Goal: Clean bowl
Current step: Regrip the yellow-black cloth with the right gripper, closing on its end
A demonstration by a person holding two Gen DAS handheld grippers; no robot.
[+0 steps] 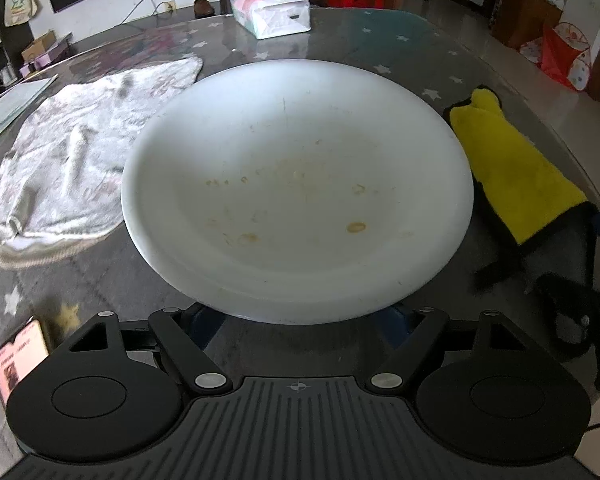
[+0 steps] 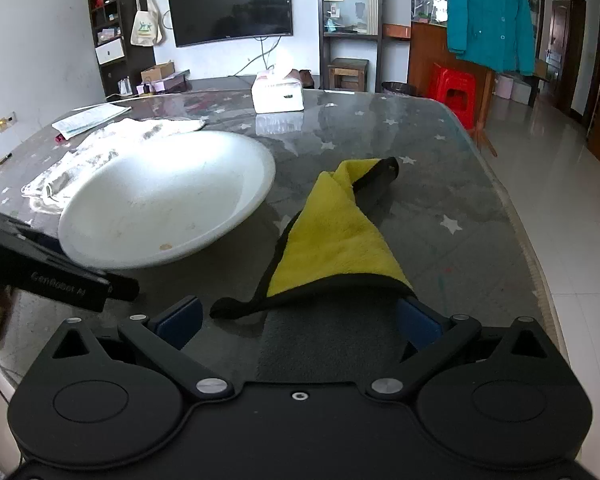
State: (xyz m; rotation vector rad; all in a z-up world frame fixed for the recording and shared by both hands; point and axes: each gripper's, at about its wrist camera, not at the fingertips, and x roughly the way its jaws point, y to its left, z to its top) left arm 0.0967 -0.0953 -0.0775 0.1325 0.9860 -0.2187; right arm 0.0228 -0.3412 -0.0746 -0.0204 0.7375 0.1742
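A big white bowl (image 1: 296,192) with brown food stains stands on the dark star-patterned table (image 1: 340,44). My left gripper (image 1: 302,316) is open at the bowl's near rim. Only its blue pads (image 1: 208,318) peek out from under the rim, and the fingertips are hidden. Right of the bowl lies a yellow cloth (image 2: 336,236) with black edging. My right gripper (image 2: 300,316) stands open at the cloth's near end, wide apart. The cloth's black hem lies between the pads and drapes over the right one (image 2: 418,322). In the right wrist view the left gripper's body (image 2: 60,276) shows beside the bowl (image 2: 168,196).
A crumpled white-grey towel (image 1: 72,160) lies left of the bowl. A tissue box (image 1: 272,12) stands at the table's far side and papers (image 1: 8,108) at the far left. A phone (image 1: 18,360) lies near the front left. The table edge (image 2: 516,216) runs along the right.
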